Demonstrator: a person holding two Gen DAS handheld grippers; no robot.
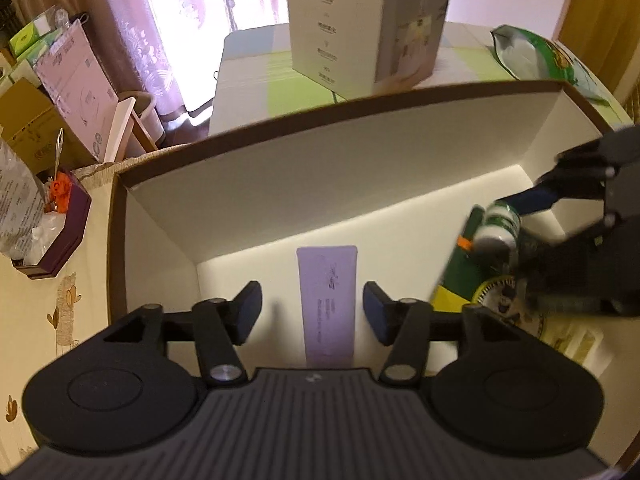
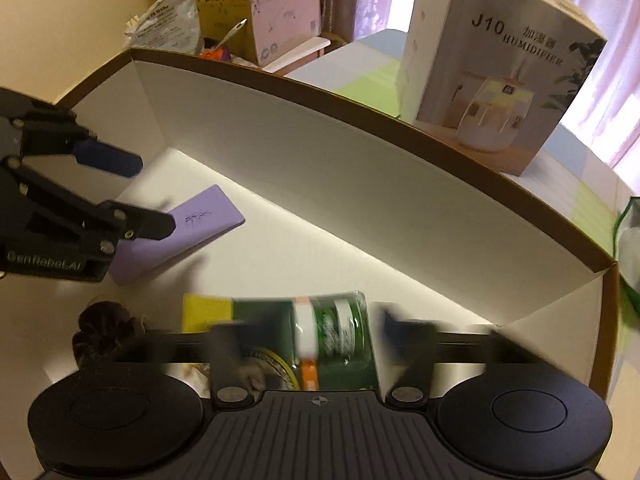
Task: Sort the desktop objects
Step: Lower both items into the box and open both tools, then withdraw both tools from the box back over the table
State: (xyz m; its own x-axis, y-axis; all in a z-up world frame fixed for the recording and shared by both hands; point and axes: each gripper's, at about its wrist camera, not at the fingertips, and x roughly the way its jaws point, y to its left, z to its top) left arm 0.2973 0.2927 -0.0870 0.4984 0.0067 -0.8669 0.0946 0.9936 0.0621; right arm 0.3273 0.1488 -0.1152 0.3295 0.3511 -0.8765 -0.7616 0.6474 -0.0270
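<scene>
A large white carton with a brown rim (image 1: 320,120) (image 2: 360,184) fills both views. On its floor lies a flat purple card (image 1: 328,300) (image 2: 200,220), and my left gripper (image 1: 312,312) (image 2: 148,196) hovers open just above its near end. At the carton's right end a small green-and-white bottle (image 2: 332,328) (image 1: 500,224) lies on a green box with a yellow corner (image 2: 208,312) (image 1: 456,276). My right gripper (image 2: 312,336) is blurred and open around the bottle, its left finger apart from it. A dark brown scrunchie (image 2: 104,332) lies beside the green box.
A humidifier box (image 2: 500,80) (image 1: 360,20) stands behind the carton on the chequered cloth. A green bag (image 1: 536,56) lies at the far right. Left of the carton sits a purple tray with orange bits (image 1: 60,216), with cardboard boxes (image 2: 224,4) behind it.
</scene>
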